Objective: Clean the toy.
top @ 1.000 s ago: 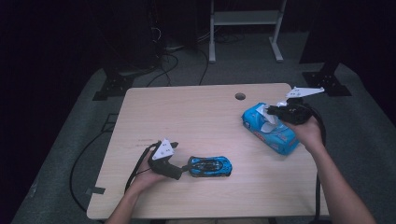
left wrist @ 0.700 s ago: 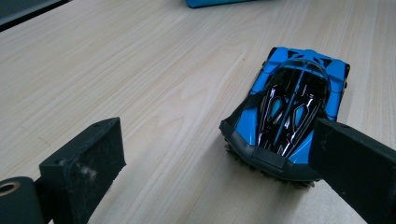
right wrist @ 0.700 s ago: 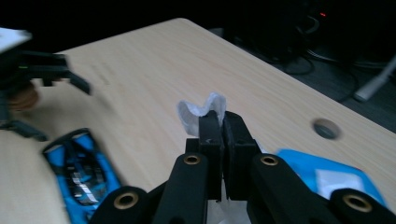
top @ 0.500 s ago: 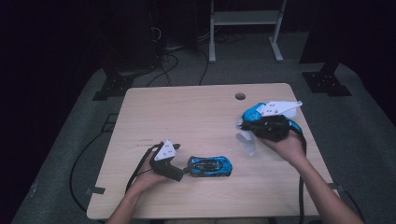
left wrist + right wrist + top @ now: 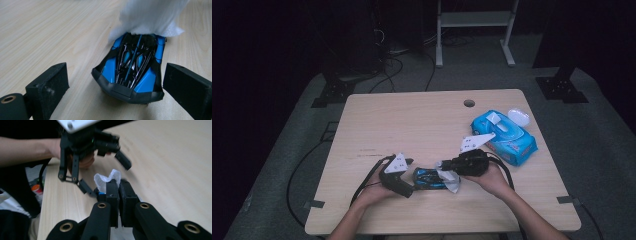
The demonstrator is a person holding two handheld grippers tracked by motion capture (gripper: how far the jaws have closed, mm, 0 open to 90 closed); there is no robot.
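A blue and black toy car (image 5: 428,178) rests on the wooden table (image 5: 412,120) near its front edge. My left gripper (image 5: 410,174) stands open around one end of the car (image 5: 132,70), with a gap between each jaw and the car's sides. My right gripper (image 5: 443,167) is shut on a white wipe (image 5: 451,181). The wipe (image 5: 150,17) hangs over the far end of the car. In the right gripper view the wipe (image 5: 105,178) sticks out beyond the closed jaws of my right gripper (image 5: 118,187), with the left gripper (image 5: 105,173) just behind it.
A blue pack of wipes (image 5: 504,134) lies at the right of the table, its white lid (image 5: 518,117) flipped open. A cable hole (image 5: 469,103) sits near the far edge. Cables trail off the left side, and a metal stand's legs stand beyond the table.
My right gripper has come from the wipes pack leftward and down to the car, with the wipe in it. The left gripper and the car have stayed put.
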